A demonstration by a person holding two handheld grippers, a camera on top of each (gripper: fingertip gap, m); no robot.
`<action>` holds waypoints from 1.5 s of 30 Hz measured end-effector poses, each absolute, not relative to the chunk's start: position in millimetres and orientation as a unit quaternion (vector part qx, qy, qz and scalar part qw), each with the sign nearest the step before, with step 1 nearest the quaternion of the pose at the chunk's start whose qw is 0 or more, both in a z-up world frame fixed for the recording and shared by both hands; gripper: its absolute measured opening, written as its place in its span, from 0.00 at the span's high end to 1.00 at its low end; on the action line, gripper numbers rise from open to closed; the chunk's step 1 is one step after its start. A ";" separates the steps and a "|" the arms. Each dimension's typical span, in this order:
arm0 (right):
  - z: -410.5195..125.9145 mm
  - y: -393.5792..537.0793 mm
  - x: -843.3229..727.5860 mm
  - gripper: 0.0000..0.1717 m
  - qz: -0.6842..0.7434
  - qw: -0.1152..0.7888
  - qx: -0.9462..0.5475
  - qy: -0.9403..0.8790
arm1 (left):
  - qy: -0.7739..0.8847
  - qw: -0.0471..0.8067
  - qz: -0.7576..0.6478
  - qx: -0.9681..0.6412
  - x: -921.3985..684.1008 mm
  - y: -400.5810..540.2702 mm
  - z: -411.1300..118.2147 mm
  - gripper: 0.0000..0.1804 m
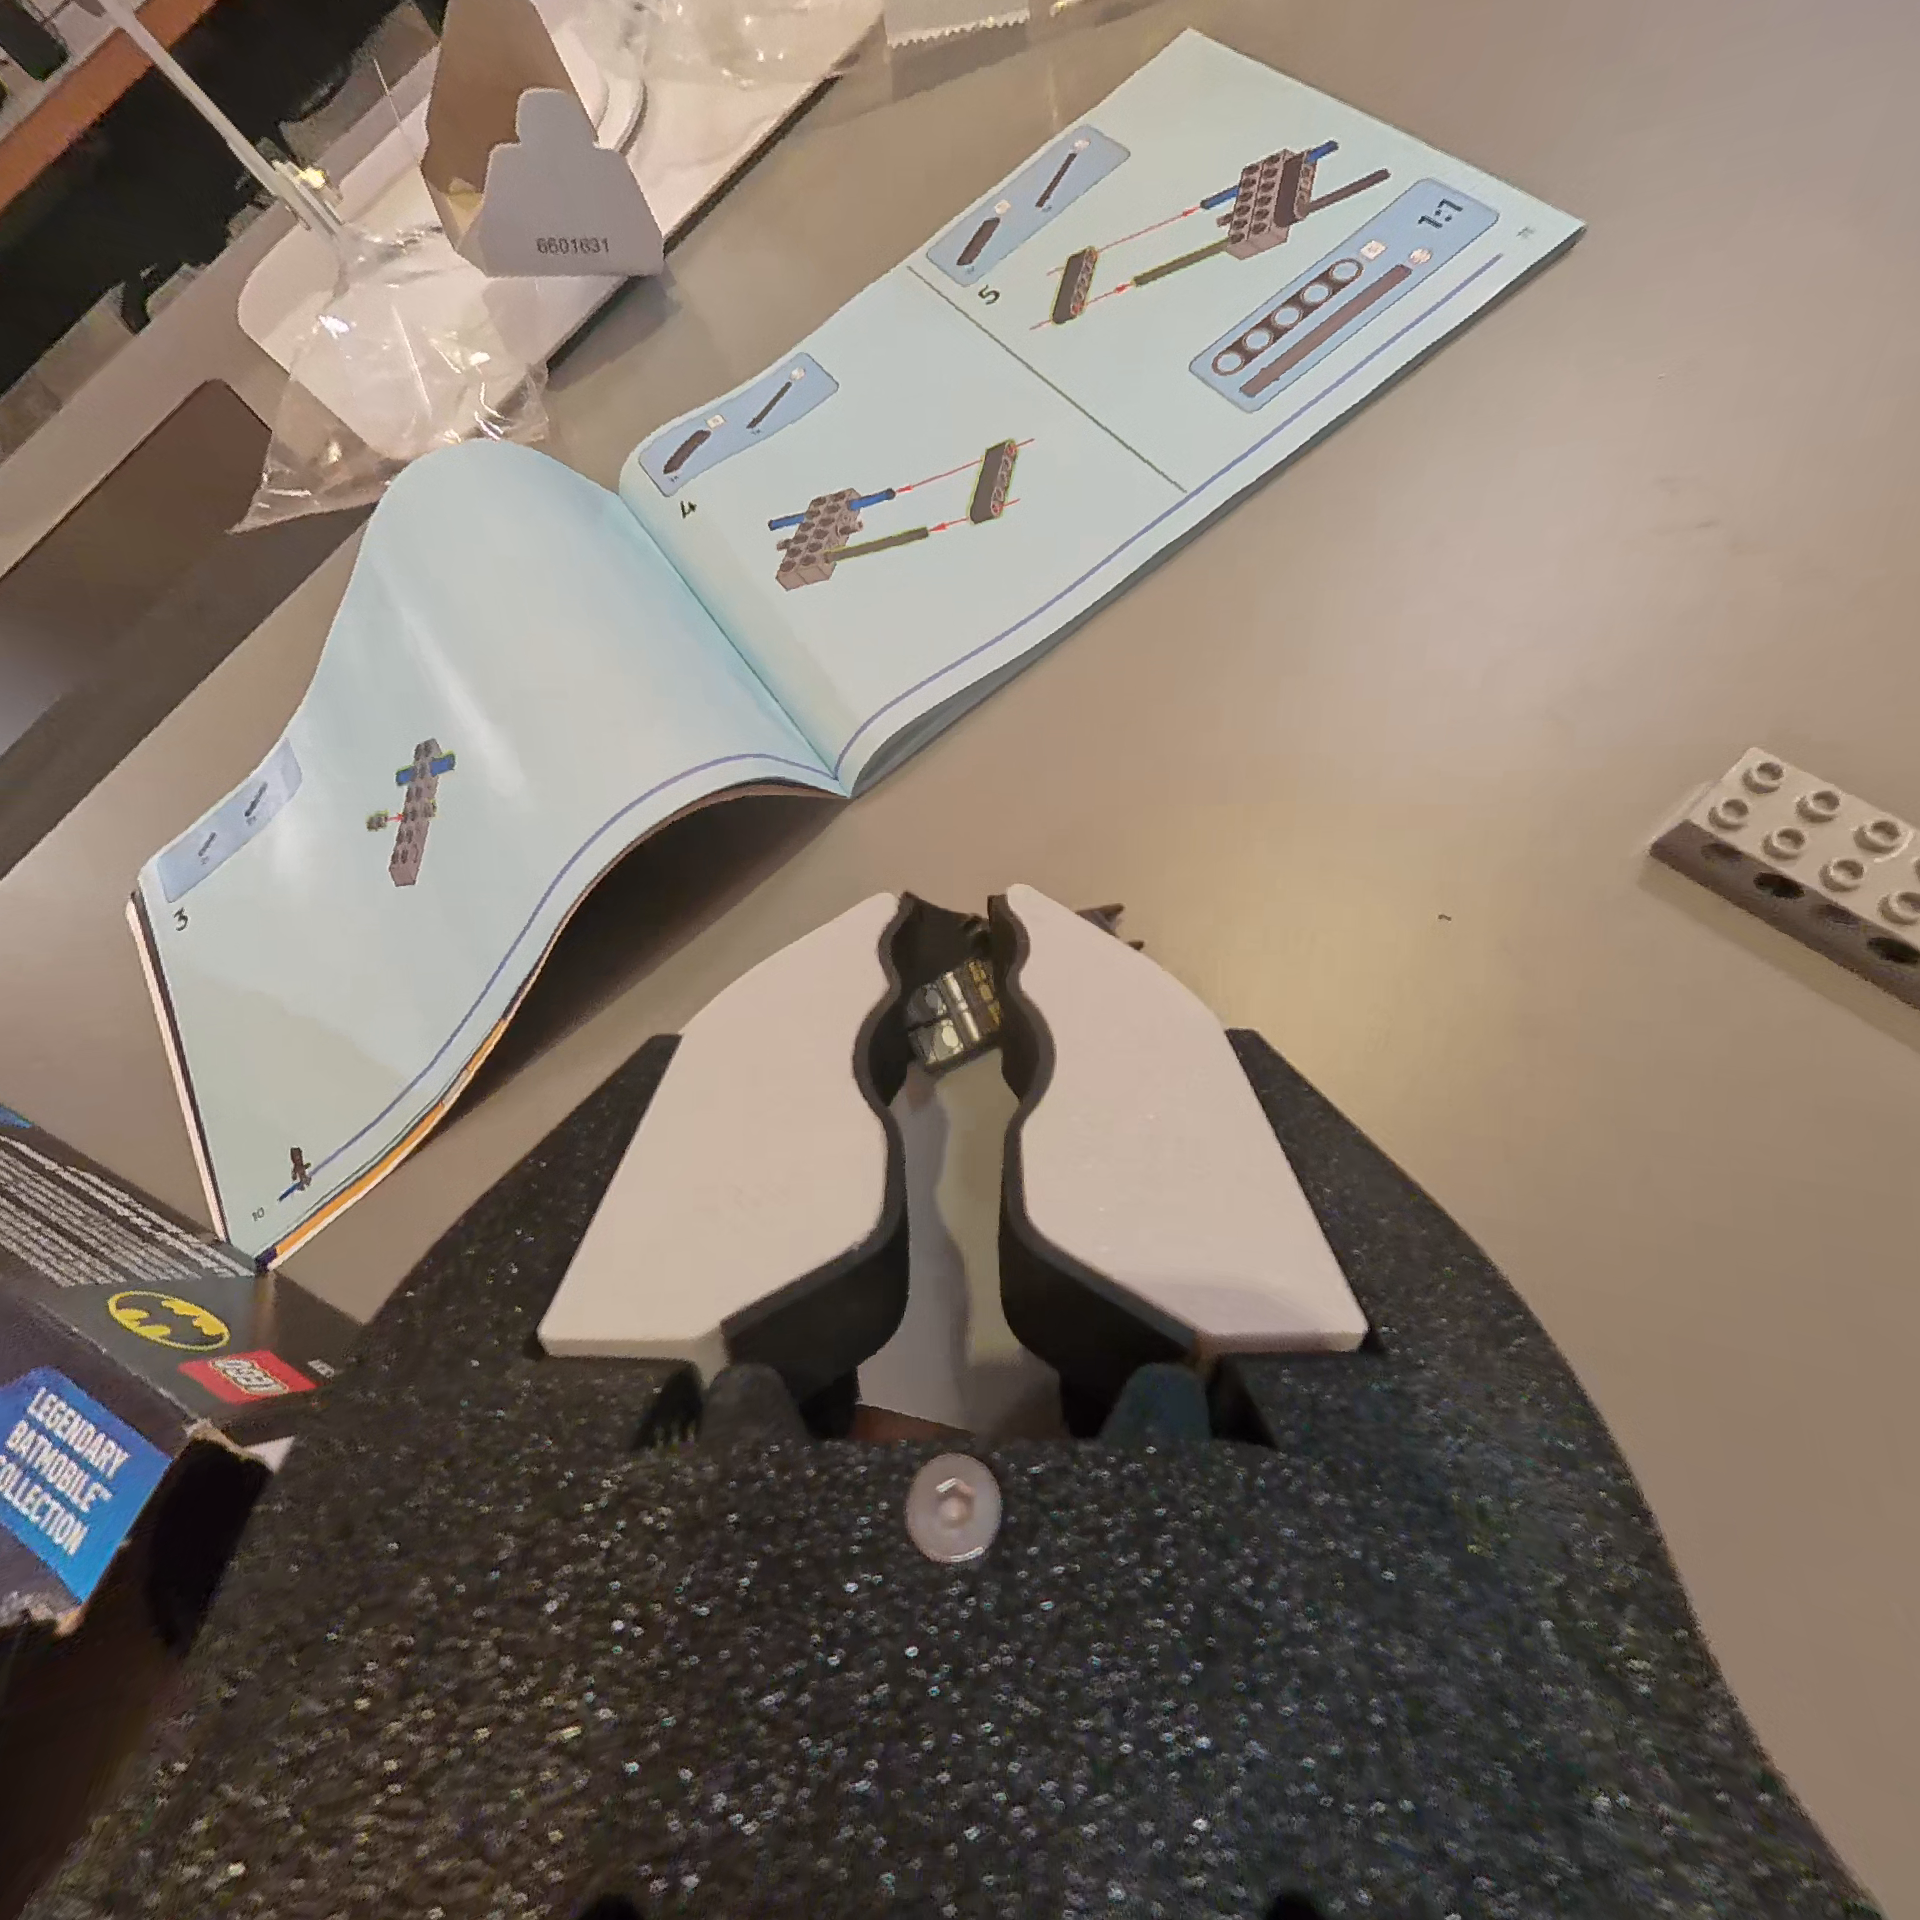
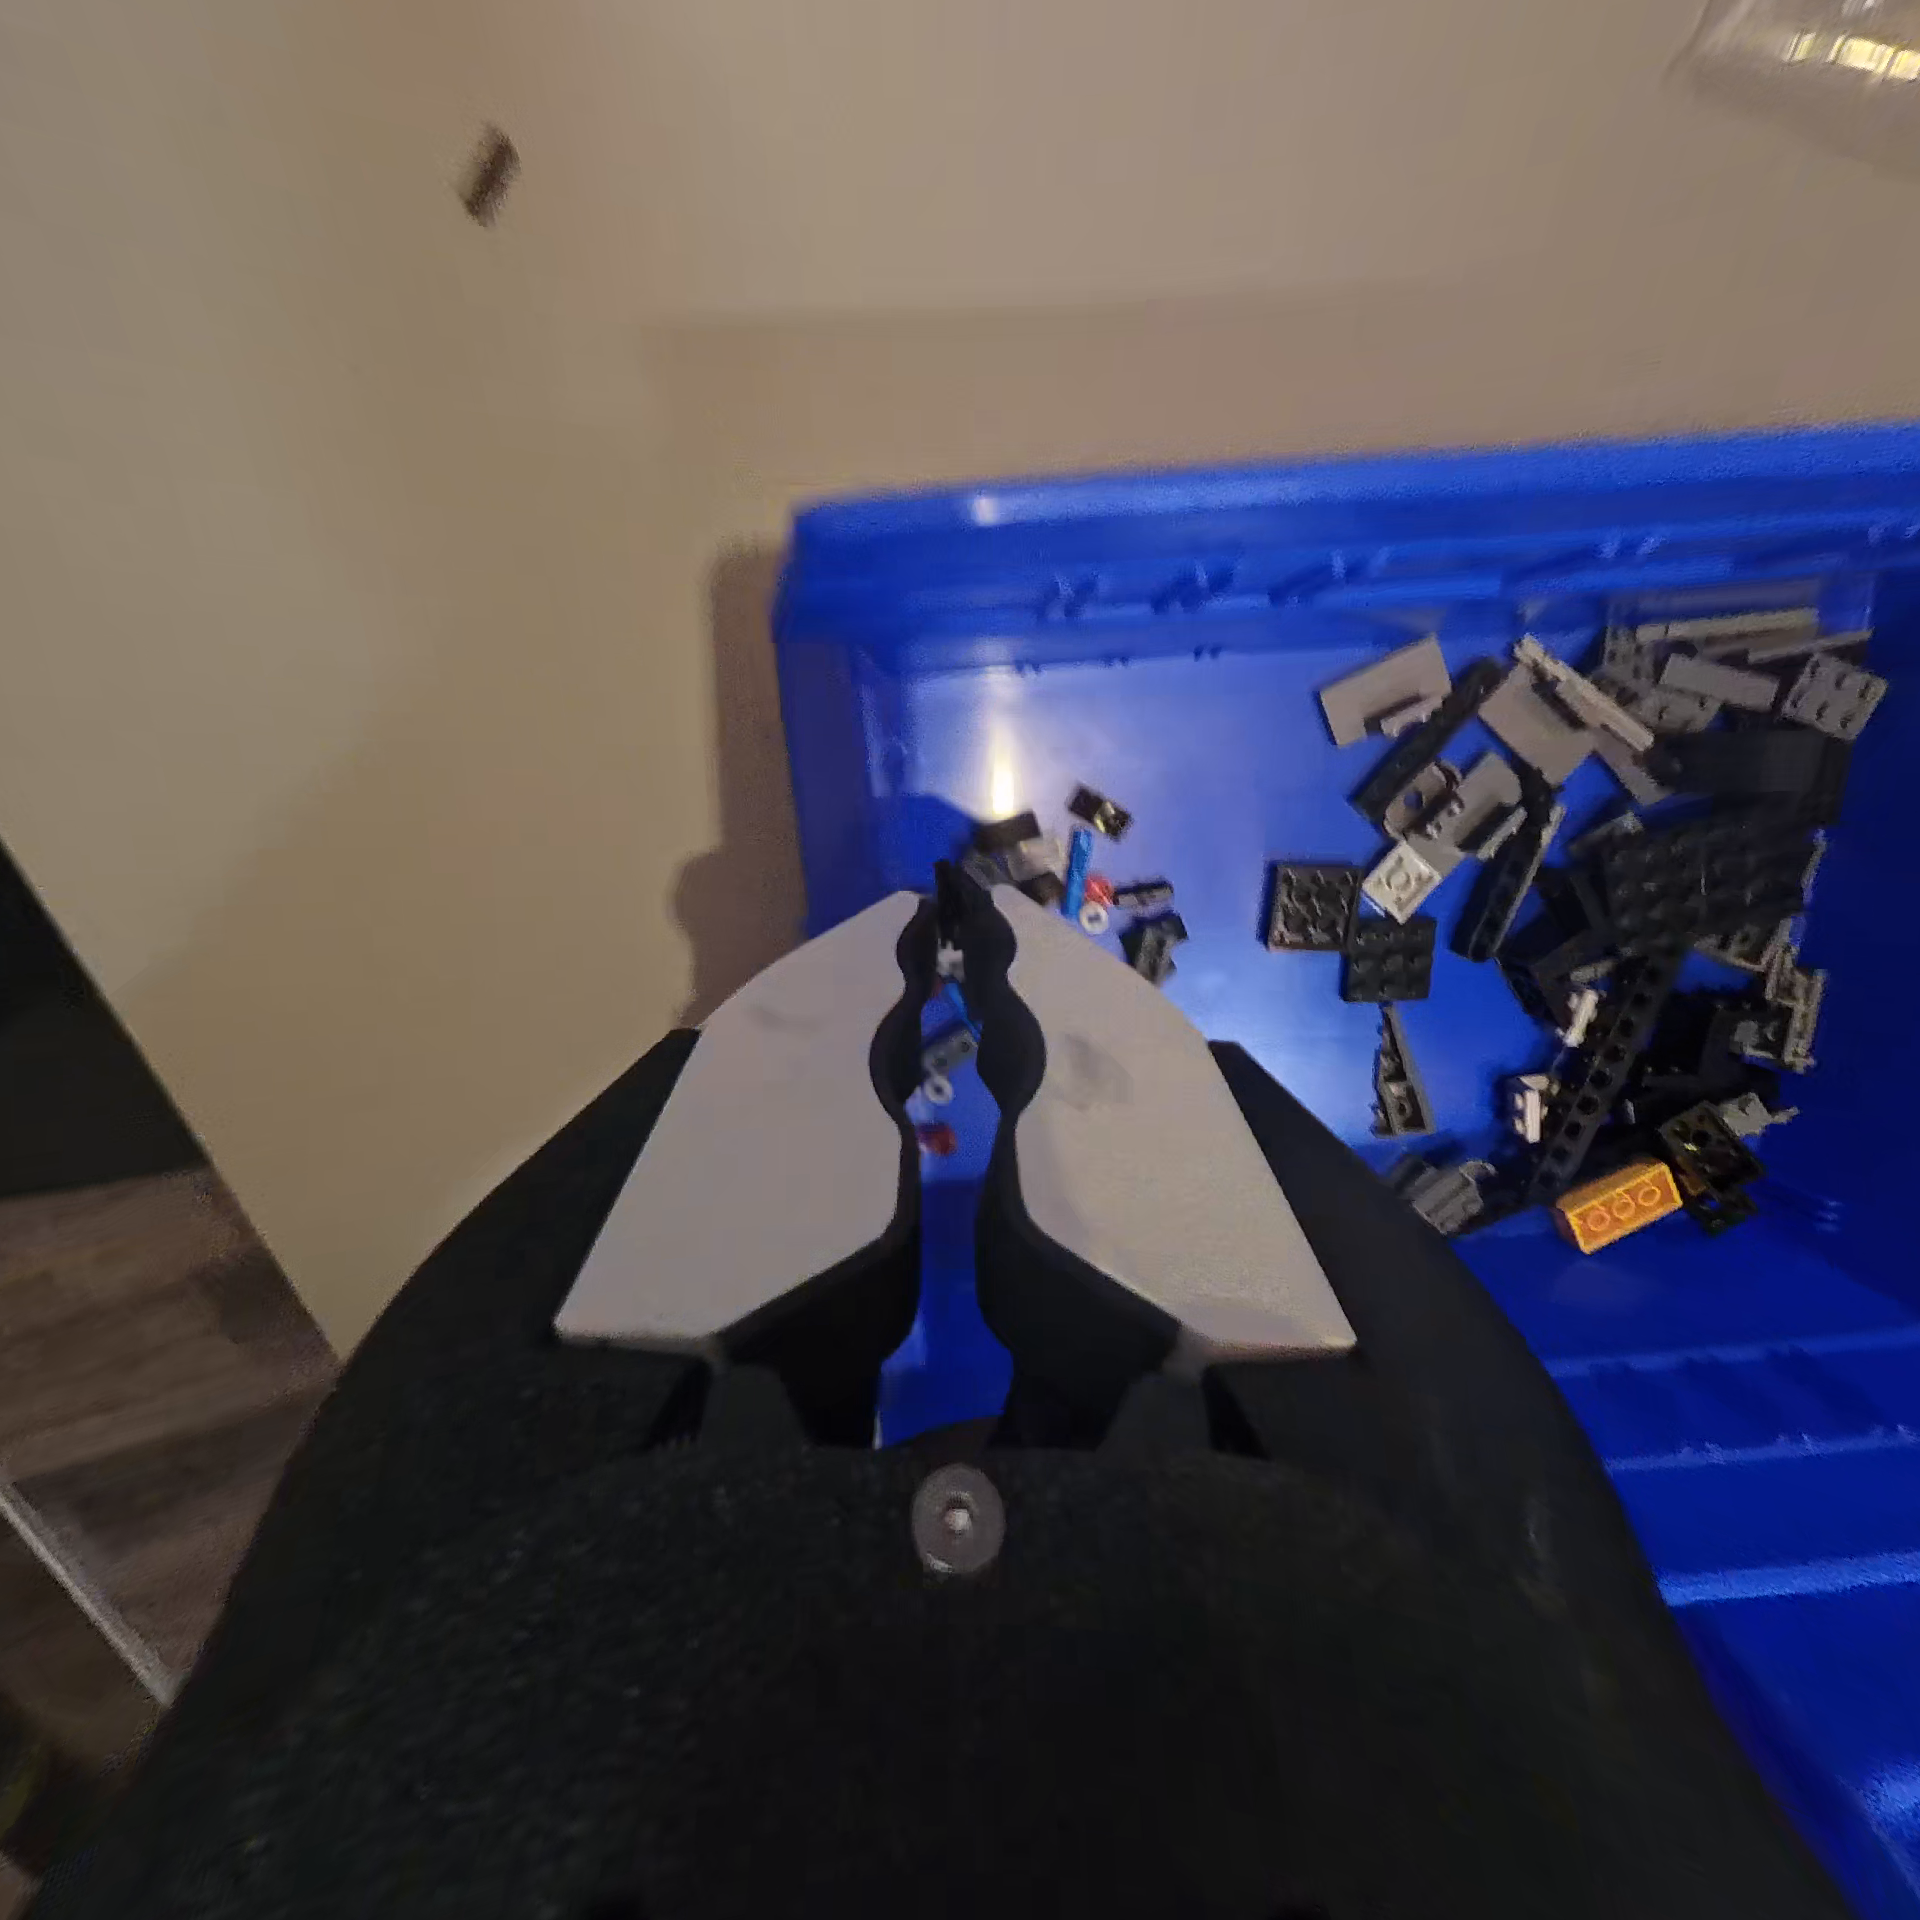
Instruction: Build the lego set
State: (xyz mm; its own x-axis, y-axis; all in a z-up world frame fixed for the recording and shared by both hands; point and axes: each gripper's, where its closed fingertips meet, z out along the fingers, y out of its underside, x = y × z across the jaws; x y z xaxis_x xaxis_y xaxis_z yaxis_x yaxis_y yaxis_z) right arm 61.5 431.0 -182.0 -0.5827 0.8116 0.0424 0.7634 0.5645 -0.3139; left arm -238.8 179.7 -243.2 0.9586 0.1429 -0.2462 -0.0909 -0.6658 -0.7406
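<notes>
Left gripper (image 1: 954,914) jaws clamp a dark brick (image 1: 951,1003); right gripper (image 2: 951,909) jaws pinch, seemingly, a black pin (image 2: 948,899).

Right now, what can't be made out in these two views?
- Left wrist view: dark piece between the left gripper's fingers, mostly hidden by them.
- Left wrist view: grey brick cut off by the right edge.
- Right wrist view: small black part at the right gripper's tips, blurred; shape unclear.
- Right wrist view: bin pieces smeared by motion.

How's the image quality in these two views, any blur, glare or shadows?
Left wrist view: mostly sharp; the booklet casts a dark shadow under its lifted page. Right wrist view: motion-blurred, with a bright glare spot on the blue bin floor and a gripper shadow on the table.
</notes>
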 end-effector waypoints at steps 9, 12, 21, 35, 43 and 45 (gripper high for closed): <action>-165.6 339.3 22.6 0.97 0.187 0.097 -0.442 -0.872 | -0.010 0.413 0.136 -0.900 -233.0 170.6 -242.2 0.93; -177.4 306.8 6.1 0.97 0.195 0.091 -0.423 -0.880 | -0.006 0.411 0.138 -0.901 -231.0 169.4 -243.0 0.93; -230.0 222.8 -20.2 0.97 0.210 0.069 -0.364 -0.905 | -0.017 0.410 0.136 -0.902 -232.9 168.0 -243.1 0.93; -262.5 226.3 -15.9 0.97 0.175 0.056 -0.368 -0.911 | -0.019 0.406 0.127 -0.905 -232.7 167.8 -245.2 0.93; -245.9 228.2 -21.9 0.89 0.230 0.086 -0.398 -0.884 | -0.016 0.404 0.127 -0.906 -232.1 167.8 -245.7 0.93; -230.3 232.8 -21.2 0.89 0.255 0.101 -0.407 -0.871 | -0.017 0.401 0.127 -0.907 -232.3 167.8 -246.4 0.93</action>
